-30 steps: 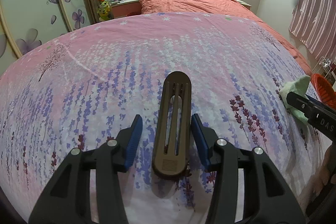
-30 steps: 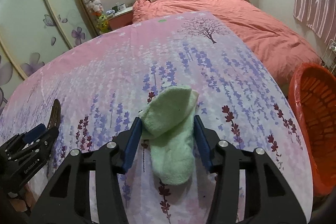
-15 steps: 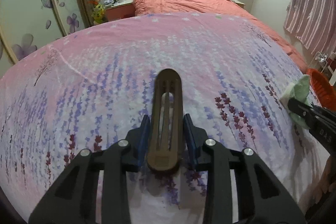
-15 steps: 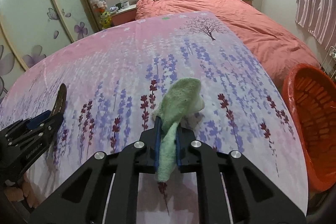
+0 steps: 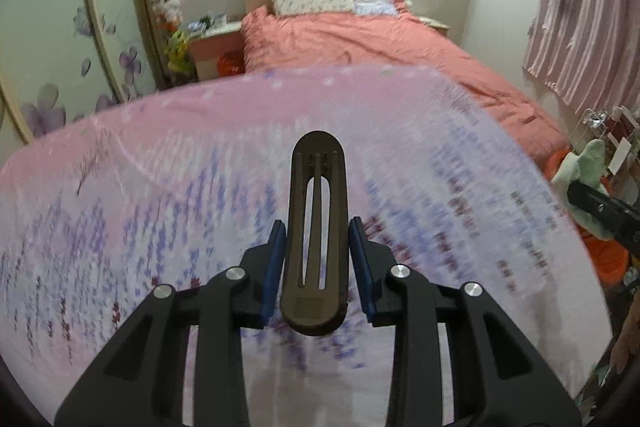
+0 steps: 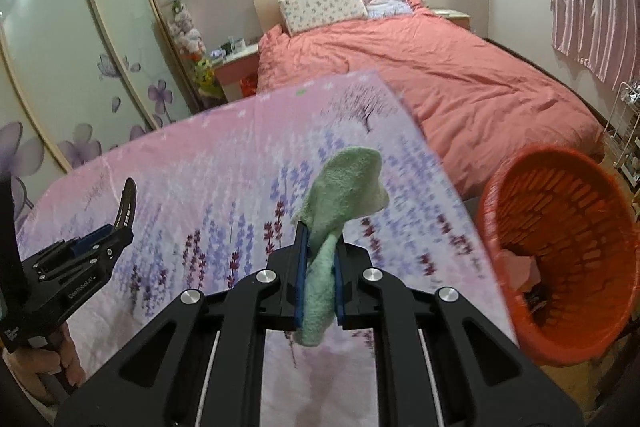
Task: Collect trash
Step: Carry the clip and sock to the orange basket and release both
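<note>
My left gripper [image 5: 317, 227] is shut on a brown slotted plastic piece [image 5: 318, 163], which sticks out forward above the floral bedcover [image 5: 160, 187]. A light green fuzzy sock [image 6: 348, 179] is pinched between the blue pads of my shut right gripper [image 6: 320, 239], both ends flopping free above the cover. An orange slatted basket [image 6: 580, 195] stands on the floor to the right of the sock, with some scraps at its bottom. The right wrist view shows the left gripper [image 6: 100, 243] and its brown piece [image 6: 128, 203] at the far left. The sock [image 5: 584, 163] also shows at the right edge of the left wrist view.
A salmon quilt [image 6: 460, 79] and two pillows [image 6: 324, 7] fill the far part of the bed. Sliding wardrobe doors [image 6: 80, 47] run along the left. A nightstand [image 5: 216, 43] sits by the headboard, and a striped curtain [image 5: 584, 7] and wire rack [image 6: 628, 131] stand on the right.
A second ago both grippers stood open around their items on the cover. Both have since closed on them and lifted them off the cover. The basket now looks closer in the right wrist view.
</note>
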`<act>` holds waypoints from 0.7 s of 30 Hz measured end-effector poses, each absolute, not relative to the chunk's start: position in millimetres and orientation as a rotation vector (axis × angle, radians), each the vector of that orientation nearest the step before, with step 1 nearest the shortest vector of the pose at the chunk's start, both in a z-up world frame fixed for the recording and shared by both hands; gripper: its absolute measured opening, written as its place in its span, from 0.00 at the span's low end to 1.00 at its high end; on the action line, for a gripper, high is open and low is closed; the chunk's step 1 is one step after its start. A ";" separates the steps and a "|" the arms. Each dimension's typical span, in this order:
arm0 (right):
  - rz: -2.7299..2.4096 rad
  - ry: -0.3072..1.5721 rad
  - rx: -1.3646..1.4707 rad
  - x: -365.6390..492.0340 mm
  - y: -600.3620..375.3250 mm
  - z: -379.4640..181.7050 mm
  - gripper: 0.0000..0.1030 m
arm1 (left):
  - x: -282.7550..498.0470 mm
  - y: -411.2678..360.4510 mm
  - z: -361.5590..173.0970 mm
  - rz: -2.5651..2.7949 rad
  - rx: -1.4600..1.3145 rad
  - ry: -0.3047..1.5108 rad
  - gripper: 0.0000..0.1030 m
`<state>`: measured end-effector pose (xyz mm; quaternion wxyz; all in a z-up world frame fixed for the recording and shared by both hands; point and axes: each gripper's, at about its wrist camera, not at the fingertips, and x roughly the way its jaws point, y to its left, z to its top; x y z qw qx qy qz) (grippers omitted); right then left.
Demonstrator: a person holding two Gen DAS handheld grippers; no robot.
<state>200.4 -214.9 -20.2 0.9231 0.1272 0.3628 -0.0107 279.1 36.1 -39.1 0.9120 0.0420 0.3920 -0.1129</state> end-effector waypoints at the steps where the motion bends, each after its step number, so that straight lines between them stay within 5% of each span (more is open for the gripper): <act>1: -0.024 0.736 0.263 197.9 -218.8 -16.7 0.11 | 276.5 29.7 -31.1 -0.244 0.088 0.797 0.32; 21: -0.206 0.567 0.346 128.2 -344.5 18.7 0.11 | 216.5 -176.6 32.2 -0.611 0.154 0.693 0.32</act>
